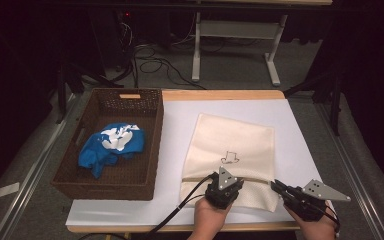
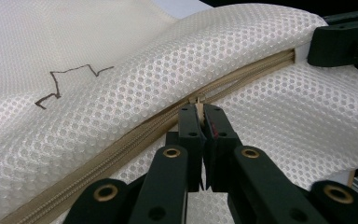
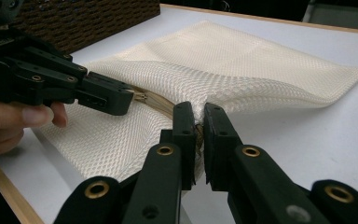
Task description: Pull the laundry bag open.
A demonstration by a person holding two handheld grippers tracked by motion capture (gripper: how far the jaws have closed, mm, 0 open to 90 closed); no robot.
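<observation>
A cream mesh bag [image 1: 232, 142] with a small drawn mark lies flat on the white table top [image 1: 180, 112]. A tan zipper [image 2: 135, 135] runs across its near end. My left gripper [image 1: 220, 181] [image 2: 199, 114] is shut on the zipper pull [image 2: 197, 101], about midway along the zipper. My right gripper [image 1: 274, 184] [image 3: 198, 114] is shut on the bag's edge at the zipper's right end [image 3: 196, 128], lifting the mesh a little. In the right gripper view the left gripper [image 3: 121, 95] reaches in from the left, with a hand behind it.
A brown wicker basket [image 1: 145, 145] stands on the left of the table with a blue and white cloth [image 1: 111, 145] inside. The table's wooden front edge [image 1: 180, 228] runs just before the hands. Cables and a white frame stand on the floor beyond.
</observation>
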